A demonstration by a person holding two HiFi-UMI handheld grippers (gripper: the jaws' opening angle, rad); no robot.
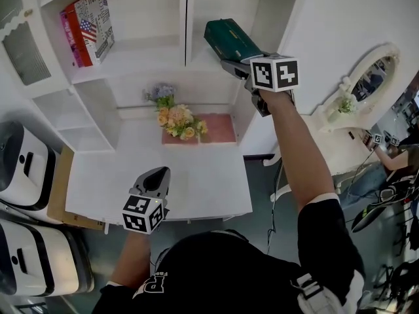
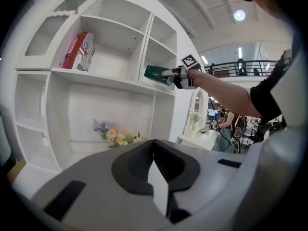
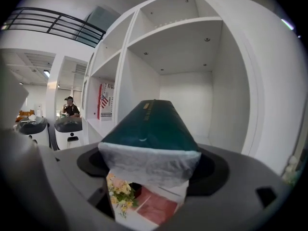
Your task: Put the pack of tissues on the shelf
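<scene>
My right gripper (image 1: 237, 66) clenched on the pack of tissues (image 1: 230, 38), pack jutting past its jaws toward the shelf (image 1: 141, 52), left gripper (image 1: 154, 179) closed, empty.

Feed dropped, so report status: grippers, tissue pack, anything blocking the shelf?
Right gripper shut on tissue pack, at open shelf bay. Left gripper shut, empty, low. Nothing seen blocking.

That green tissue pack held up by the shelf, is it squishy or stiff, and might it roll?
Probably soft: the pack of tissues looks puckered at the end the right tool pinches. Likely light, since it juts out straight from that one end. Its flat sides should keep it from rolling on the shelf.
</scene>
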